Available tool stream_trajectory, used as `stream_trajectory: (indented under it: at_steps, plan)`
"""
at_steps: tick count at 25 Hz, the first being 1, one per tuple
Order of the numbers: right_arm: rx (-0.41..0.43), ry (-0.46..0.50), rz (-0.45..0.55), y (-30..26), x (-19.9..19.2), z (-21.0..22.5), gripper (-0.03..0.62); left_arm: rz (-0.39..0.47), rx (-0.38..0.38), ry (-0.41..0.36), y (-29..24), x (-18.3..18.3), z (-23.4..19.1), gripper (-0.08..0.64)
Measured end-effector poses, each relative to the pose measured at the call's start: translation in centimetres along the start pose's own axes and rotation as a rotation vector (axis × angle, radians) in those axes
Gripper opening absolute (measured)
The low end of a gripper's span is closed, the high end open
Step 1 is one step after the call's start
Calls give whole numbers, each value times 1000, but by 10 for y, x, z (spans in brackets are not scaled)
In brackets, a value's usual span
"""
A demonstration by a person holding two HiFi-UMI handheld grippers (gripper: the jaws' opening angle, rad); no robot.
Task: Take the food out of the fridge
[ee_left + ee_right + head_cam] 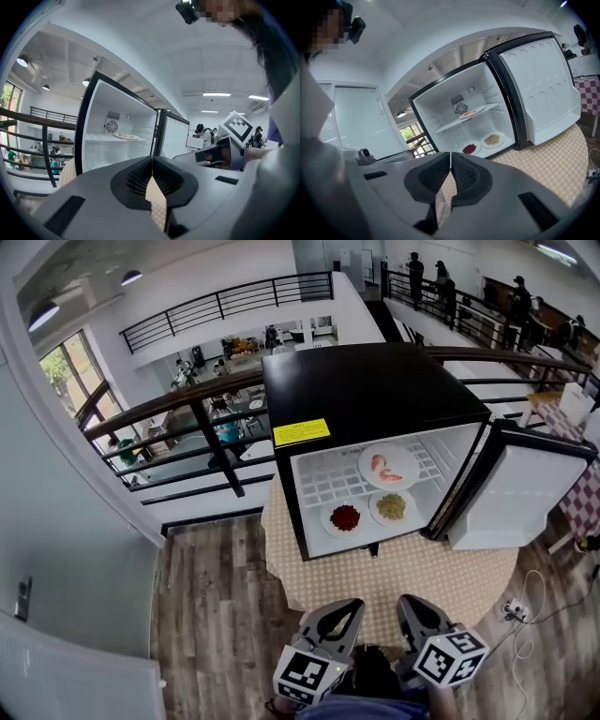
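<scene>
A small black fridge (366,390) stands on a checked tablecloth with its door (525,491) swung open to the right. On its wire shelf lies a plate of pink food (389,468) (470,113) (125,136). On the fridge floor sit a plate of red food (345,517) (469,149) and a plate of beige food (391,507) (492,139). My left gripper (347,607) (152,159) and right gripper (411,604) (450,154) hover side by side before the table's near edge, well short of the fridge. Both are shut and hold nothing.
The round table (469,568) bears the fridge. A railing (187,413) runs behind it, above a lower floor. A cable and power strip (516,607) lie on the wooden floor at right. A checked table (586,488) stands beyond the door.
</scene>
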State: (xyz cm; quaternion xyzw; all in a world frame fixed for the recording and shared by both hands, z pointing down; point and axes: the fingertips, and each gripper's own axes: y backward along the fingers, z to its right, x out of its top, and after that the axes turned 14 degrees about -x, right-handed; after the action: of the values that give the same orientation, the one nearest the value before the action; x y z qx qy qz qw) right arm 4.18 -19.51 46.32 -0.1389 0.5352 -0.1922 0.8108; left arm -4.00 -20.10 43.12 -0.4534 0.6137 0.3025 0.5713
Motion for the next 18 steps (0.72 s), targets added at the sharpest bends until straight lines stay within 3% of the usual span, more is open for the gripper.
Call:
stream_trajectory:
  at_steps: [11, 18]
  plan:
    - [86, -49, -19, -51, 48, 32, 25, 6, 50, 0, -54, 16, -30, 17]
    - [182, -176, -30, -83, 79, 44, 25, -1, 80, 14, -80, 18, -45, 17]
